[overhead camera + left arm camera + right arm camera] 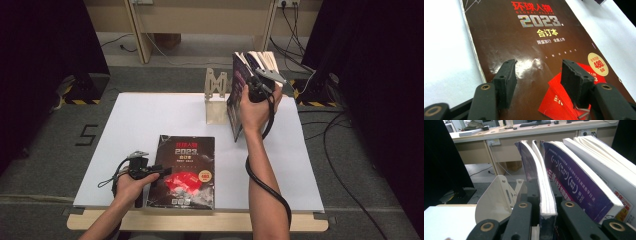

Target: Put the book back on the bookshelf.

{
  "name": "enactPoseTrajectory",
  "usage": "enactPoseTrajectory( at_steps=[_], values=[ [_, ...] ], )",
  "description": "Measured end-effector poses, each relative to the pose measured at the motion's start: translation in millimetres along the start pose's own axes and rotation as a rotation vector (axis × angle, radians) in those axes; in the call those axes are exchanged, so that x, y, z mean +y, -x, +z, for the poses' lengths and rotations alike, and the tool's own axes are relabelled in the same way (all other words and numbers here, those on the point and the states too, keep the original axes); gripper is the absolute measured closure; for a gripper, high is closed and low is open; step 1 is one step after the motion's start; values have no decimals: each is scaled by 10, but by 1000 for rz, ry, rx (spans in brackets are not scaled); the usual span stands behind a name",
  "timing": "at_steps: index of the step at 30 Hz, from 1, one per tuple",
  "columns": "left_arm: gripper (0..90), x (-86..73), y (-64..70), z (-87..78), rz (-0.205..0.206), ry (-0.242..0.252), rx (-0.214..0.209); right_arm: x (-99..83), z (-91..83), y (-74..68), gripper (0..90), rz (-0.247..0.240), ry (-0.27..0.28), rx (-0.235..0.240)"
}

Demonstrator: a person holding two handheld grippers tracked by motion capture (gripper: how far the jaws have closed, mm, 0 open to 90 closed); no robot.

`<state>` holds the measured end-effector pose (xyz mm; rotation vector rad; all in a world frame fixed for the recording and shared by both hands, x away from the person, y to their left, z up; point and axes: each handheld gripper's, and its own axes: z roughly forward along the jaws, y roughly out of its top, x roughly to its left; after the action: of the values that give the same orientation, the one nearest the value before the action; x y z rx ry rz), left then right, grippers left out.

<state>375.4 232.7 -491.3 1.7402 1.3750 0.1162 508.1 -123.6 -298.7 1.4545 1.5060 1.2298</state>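
Observation:
A dark magazine [186, 150] with red artwork and "2023" on its cover lies flat near the table's front edge. My left gripper [164, 172] reaches over its left edge. In the left gripper view my left gripper [539, 75] is open just above the glossy magazine cover [536, 40], with nothing between the jaws. Several books [239, 102] stand upright at the back right beside a pale metal bookend [215, 102]. My right gripper [257, 82] is at their tops. In the right gripper view my right gripper [546, 213] is shut on a thin purple-covered book [545, 195].
Behind the gripped book lean a thicker purple book [579, 187] and a white one [609, 167]. The bookend [494, 200] stands to their left. The white tabletop [145, 120] has open space at left and centre. Desks, cables and dark stands sit beyond the table.

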Motion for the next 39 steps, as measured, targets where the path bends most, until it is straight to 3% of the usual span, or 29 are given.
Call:
enactPoseTrajectory(
  at_steps=[39],
  values=[
    [452,2,-9,-2,-3,-1,-4,66,241,-49,844,7,12,-40]
  ],
)
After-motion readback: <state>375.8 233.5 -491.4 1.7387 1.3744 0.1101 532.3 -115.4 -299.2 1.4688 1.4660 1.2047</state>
